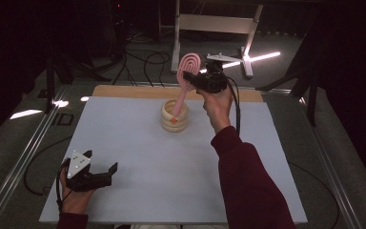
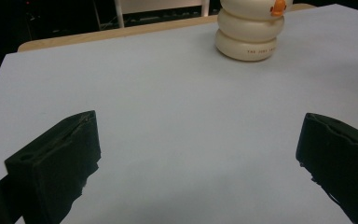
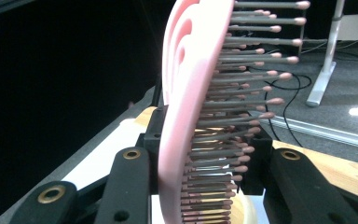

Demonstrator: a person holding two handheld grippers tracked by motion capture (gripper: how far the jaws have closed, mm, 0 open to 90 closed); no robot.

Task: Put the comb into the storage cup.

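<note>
High view: a pink hairbrush (image 1: 187,76) is pinched by the right tongs (image 1: 190,78), handle down in the ringed holder (image 1: 174,117) at 12 o'clock on the tabletop (image 1: 138,157).

Left gripper view: left tongs (image 2: 198,163) are spread, idle.

Right gripper view: bristles (image 3: 242,107) are squeezed; probably mid-insertion, so release is needed next.

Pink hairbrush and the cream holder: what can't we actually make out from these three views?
- Pink hairbrush handle end: high view, hidden inside the cream ring holder.
- Holder top: left gripper view, cut off by the upper edge; its printed text is too small to read.
- Right gripper jaw contact: right gripper view, brush bristles cover the right jaw's face.
</note>
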